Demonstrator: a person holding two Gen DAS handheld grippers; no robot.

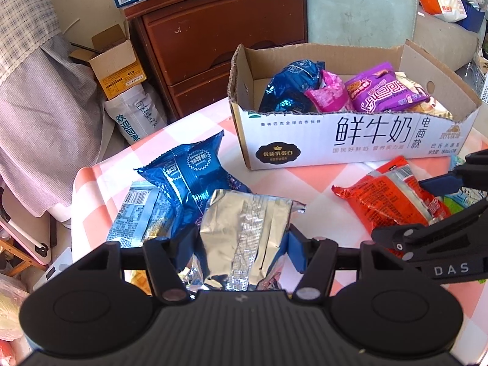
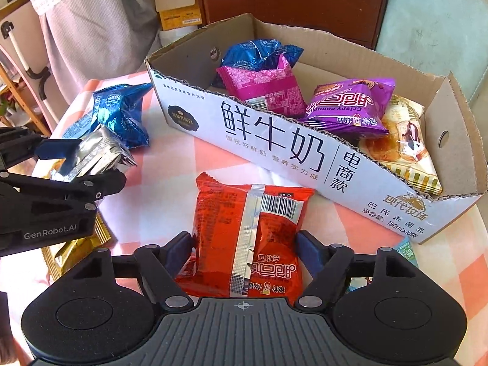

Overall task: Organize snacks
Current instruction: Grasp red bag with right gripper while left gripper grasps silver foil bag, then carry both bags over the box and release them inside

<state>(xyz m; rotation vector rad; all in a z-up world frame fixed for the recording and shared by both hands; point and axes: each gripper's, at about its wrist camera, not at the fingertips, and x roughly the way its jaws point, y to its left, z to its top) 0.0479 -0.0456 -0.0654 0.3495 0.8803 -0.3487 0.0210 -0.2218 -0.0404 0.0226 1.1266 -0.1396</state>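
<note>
- The left gripper point(image 1: 241, 241), tilted steeply down, pinches a silver packet point(image 1: 244, 238) between its pads, judged lifted for the carton point(image 1: 335, 140) ahead and to its right; blue packets point(image 1: 189, 177) lie just beyond it on the surface point(image 1: 289, 183).
- The right gripper point(image 2: 244, 244), angled down likewise, straddles a red packet point(image 2: 247, 231) on the surface; whether its pads press yet cannot be told. The carton sits just ahead.
</note>
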